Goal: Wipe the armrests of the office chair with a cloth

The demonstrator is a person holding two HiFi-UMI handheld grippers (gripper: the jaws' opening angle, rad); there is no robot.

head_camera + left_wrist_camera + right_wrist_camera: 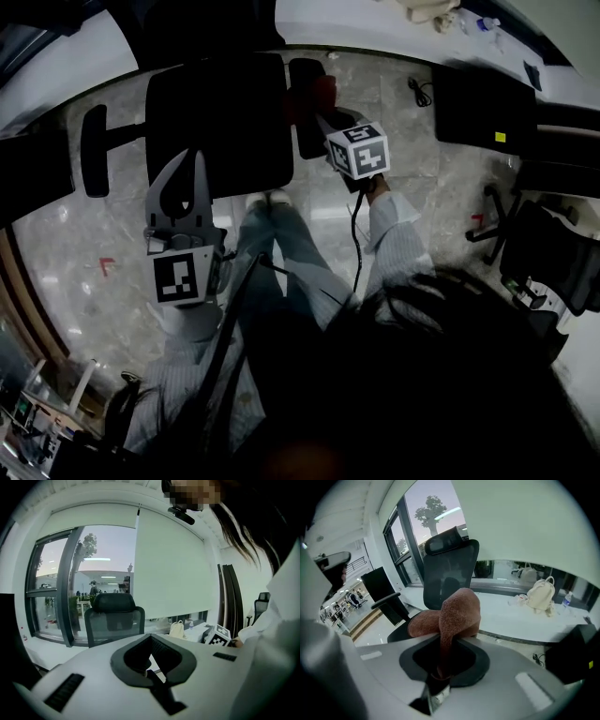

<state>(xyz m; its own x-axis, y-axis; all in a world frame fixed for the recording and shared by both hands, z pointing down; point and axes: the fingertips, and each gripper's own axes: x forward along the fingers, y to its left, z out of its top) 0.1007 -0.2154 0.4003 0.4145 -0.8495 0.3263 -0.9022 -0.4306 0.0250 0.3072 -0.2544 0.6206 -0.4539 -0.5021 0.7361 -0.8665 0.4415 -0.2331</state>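
From above, the black office chair [216,122] shows its left armrest [94,150] and right armrest [307,117]. My right gripper [328,112] is shut on a reddish-brown cloth [323,94], which lies over the right armrest. In the right gripper view the cloth [457,613] bulges up from the right gripper [450,641], with the chair back [450,569] and far armrest [386,599] behind it. My left gripper [192,159] hangs at the seat's near edge, shut and empty. In its own view the left gripper [151,637] points at the chair [114,616].
A white desk [375,28] curves behind the chair, with a pale backpack [541,595] on it. A dark box [483,103] and a second chair [553,253] stand to the right. A cable [419,91] lies on the tiled floor. The person's legs [291,253] are below.
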